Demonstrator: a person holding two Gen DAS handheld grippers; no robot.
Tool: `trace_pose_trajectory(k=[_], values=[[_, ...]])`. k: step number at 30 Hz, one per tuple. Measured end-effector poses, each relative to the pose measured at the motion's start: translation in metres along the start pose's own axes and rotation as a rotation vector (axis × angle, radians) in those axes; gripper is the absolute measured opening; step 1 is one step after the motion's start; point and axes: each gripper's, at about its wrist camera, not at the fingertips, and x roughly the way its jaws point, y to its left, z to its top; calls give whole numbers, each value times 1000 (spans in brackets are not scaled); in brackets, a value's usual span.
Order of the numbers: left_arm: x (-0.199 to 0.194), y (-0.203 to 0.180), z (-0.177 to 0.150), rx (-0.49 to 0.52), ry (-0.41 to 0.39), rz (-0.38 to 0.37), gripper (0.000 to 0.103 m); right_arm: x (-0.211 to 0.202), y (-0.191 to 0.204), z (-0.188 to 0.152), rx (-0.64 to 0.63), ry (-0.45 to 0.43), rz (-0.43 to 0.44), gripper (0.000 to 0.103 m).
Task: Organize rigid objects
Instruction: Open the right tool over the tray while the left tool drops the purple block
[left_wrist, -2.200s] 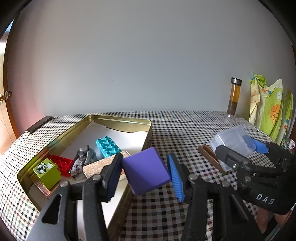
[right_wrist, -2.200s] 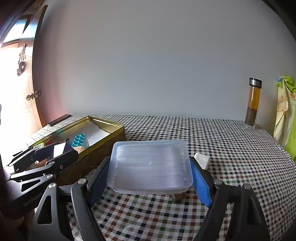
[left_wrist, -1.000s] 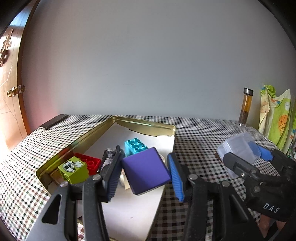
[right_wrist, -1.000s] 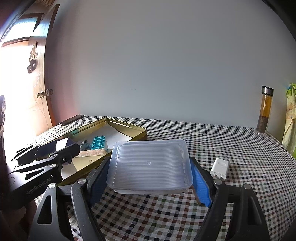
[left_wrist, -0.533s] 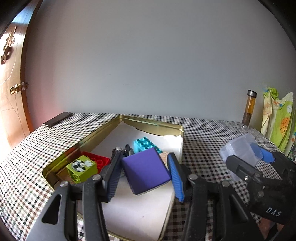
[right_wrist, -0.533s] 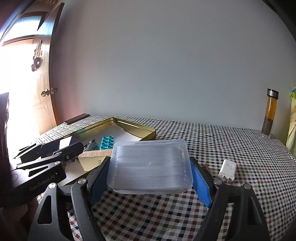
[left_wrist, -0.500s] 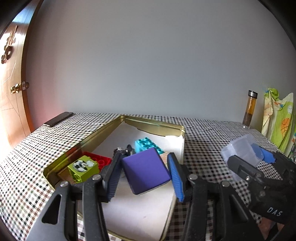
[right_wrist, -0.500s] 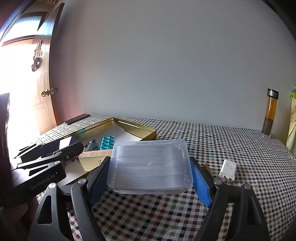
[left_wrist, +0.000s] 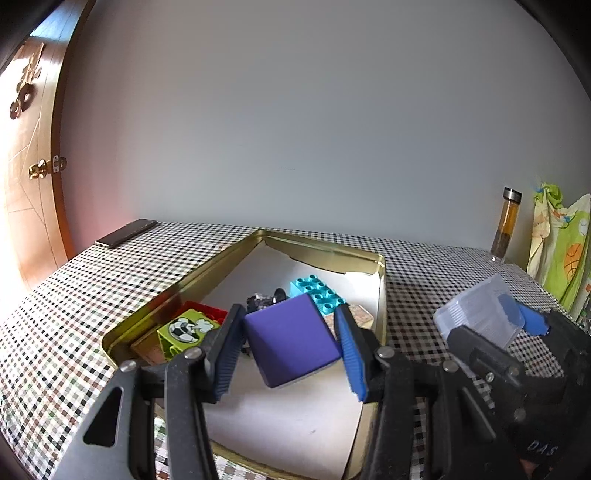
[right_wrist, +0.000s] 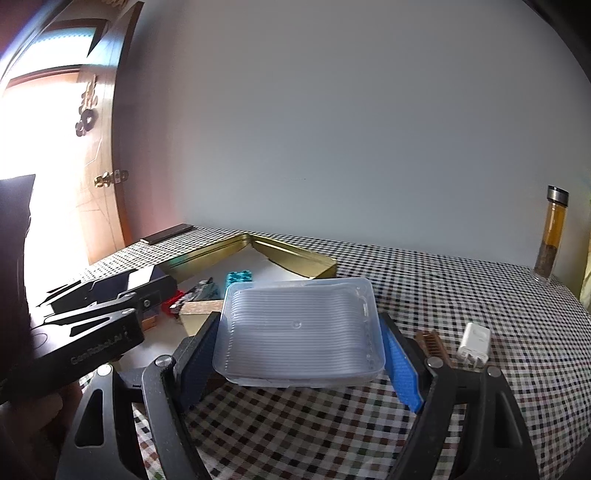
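Left wrist view: the left hand-held gripper (left_wrist: 291, 350) pinches a purple block (left_wrist: 290, 341), tilted, above the near half of the gold tin (left_wrist: 325, 253). Beyond it, a green brick (left_wrist: 183, 332), a red brick (left_wrist: 207, 310) and a teal brick (left_wrist: 317, 291) lie in the tin. Right wrist view: the right hand-held gripper (right_wrist: 299, 354) clamps a clear tray (right_wrist: 299, 328) over the checked bench (right_wrist: 461, 291); a white plug (right_wrist: 474, 345) lies beside it, and a bottle (right_wrist: 552, 240) stands at the far right edge.

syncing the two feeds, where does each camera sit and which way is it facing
Left wrist: on the left gripper, looking along its fingers, over the purple block it grips, into the gold tin; the right gripper shows alongside.
Right wrist: on the right gripper, looking over its clear plastic tray; the left gripper shows alongside.
Shared: tin, teal brick, bottle.
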Motion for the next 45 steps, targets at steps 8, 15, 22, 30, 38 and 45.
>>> trace_pose_trajectory(k=[8,15,22,30,38,45], values=[[-1,9,0,-14,-1,7,49,7,9,0,-6,15,33,82],[1,16,1,-27,4,13,49,12,16,3,-22,21,31,82],[0,20,1,-32,2,17,49,17,24,5,-40,26,42,82],[2,31,1,-32,9,41,49,20,30,8,-48,25,61,82],[11,42,9,-3,34,83,49,32,45,14,-89,22,74,82],[21,52,20,-7,76,76,49,50,56,30,-99,34,103,82]])
